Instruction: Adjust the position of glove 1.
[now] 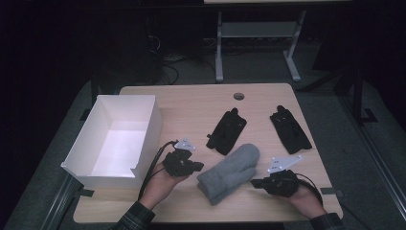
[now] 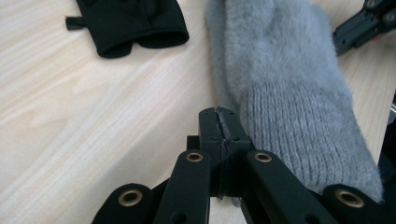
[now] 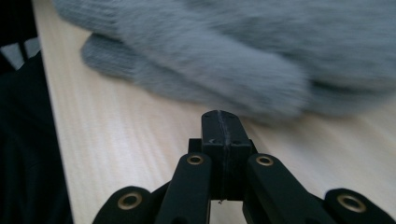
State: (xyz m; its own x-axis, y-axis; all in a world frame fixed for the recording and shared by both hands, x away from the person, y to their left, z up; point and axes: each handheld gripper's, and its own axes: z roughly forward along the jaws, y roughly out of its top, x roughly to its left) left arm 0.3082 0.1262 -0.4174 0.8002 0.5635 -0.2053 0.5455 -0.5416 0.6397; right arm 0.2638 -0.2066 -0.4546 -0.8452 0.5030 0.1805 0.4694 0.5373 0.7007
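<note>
A pair of grey woolly mittens [image 1: 229,175] lies stacked on the wooden table [image 1: 191,103], near its front edge. My left gripper [image 1: 199,167] sits just left of the mittens. In the left gripper view its jaws [image 2: 218,115] are pressed together beside the ribbed cuff of the grey mitten [image 2: 285,74], with nothing clearly between them. My right gripper [image 1: 254,182] is at the mittens' right side. Its jaws [image 3: 219,117] are shut too, a little short of the blurred grey mitten [image 3: 233,51].
Two black gloves [image 1: 226,130] [image 1: 289,128] lie farther back on the table; one black glove [image 2: 135,23] appears in the left gripper view. An open white box [image 1: 91,143] stands at the left. A cable hole [image 1: 238,96] sits near the far edge.
</note>
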